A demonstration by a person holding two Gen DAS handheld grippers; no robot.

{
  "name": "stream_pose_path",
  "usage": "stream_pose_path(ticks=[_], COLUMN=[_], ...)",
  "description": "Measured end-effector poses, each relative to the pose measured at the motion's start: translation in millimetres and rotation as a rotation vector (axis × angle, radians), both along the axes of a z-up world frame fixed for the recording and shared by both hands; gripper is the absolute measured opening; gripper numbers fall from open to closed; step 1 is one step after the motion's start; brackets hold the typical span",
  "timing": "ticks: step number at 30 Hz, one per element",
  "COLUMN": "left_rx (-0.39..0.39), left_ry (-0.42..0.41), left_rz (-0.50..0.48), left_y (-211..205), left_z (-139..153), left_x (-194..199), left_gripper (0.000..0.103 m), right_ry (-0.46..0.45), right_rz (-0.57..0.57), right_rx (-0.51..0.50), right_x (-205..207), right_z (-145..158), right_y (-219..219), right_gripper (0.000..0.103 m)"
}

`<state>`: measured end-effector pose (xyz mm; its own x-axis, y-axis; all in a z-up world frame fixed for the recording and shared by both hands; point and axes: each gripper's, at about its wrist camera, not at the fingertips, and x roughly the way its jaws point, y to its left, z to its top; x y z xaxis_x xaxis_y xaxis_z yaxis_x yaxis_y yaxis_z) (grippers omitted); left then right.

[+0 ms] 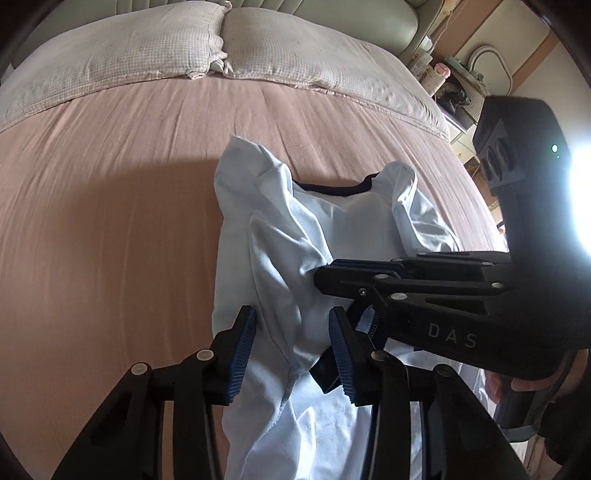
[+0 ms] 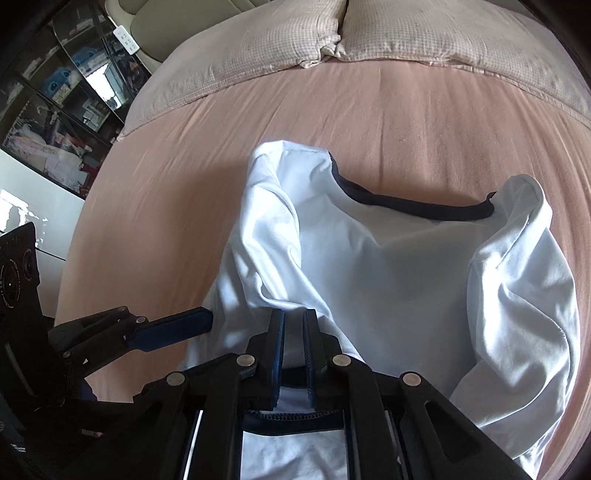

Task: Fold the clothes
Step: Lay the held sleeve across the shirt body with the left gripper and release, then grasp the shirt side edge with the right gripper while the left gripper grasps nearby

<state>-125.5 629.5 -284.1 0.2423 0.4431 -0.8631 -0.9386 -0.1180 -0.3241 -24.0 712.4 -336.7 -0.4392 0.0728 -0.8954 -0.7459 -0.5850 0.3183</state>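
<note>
A white T-shirt (image 1: 343,221) (image 2: 388,266) with a dark navy collar (image 1: 332,189) (image 2: 406,207) lies crumpled on a pink bed sheet (image 1: 110,203) (image 2: 184,166), collar towards the pillows. My left gripper (image 1: 291,321) (image 2: 199,319) points down at the shirt's near left part. A loose ridge of the cloth stands between its blue pads (image 1: 242,343), which are still well apart. My right gripper (image 2: 294,317) (image 1: 321,276) comes in from the right in the left wrist view. Its jaws are nearly together and pinch a fold of the white cloth.
Two checked pillows (image 1: 147,48) (image 2: 443,33) and a padded headboard (image 1: 351,22) lie beyond the shirt. A bedside shelf (image 1: 443,79) with bottles stands on one side of the bed, a glass cabinet (image 2: 55,92) on the other. A hand (image 1: 517,384) holds the right gripper's handle.
</note>
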Motion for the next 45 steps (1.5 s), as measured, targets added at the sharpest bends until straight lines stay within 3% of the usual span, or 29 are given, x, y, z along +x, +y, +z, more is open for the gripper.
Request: stream_pose_path(ticks=[6, 16, 22, 26, 28, 30, 32, 35, 36, 39, 45], left_rx=[-0.061, -0.118, -0.158, -0.174, -0.195, -0.197, -0.185, -0.186, -0.185, -0.183, -0.184], left_ry=[0.002, 0.065, -0.036, -0.053, -0.068, -0.095, -0.087, -0.052, -0.051, -0.064, 0.001], left_rz=[0.051, 0.029, 0.061, 0.047, 0.042, 0.044, 0.052, 0.075, 0.083, 0.101, 0.077], left_y=[-4, -7, -23, -27, -24, -20, -14, -2, 1, 13, 34], left_z=[-15, -12, -1, 9, 13, 19, 27, 35, 38, 43, 51], left_x=[-16, -12, -17, -20, -22, -23, -25, -25, -25, -25, -8], left_gripper=[0.037, 0.041, 0.04, 0.04, 0.041, 0.041, 0.045, 0.074, 0.077, 0.077, 0.077], right_ry=[-0.028, -0.155, -0.166, -0.106, -0.068, -0.034, 0.003, -0.004, -0.007, -0.025, -0.062], right_rz=[-0.035, -0.012, 0.015, -0.003, -0.017, -0.035, -0.049, -0.07, -0.078, -0.097, -0.091], right_rx=[-0.026, 0.067, 0.056, 0.016, 0.004, 0.007, 0.045, 0.058, 0.063, 0.056, 0.043], right_x=[6, -1, 4, 14, 22, 30, 37, 41, 44, 59, 84], right_z=[-18, -13, -1, 17, 28, 41, 59, 72, 74, 81, 79], right_y=[2, -22, -46, -51, -49, -46, -46, -24, -19, -11, -3], right_gripper=[0.008, 0.004, 0.008, 0.009, 0.029, 0.071, 0.074, 0.074, 0.074, 0.074, 0.074])
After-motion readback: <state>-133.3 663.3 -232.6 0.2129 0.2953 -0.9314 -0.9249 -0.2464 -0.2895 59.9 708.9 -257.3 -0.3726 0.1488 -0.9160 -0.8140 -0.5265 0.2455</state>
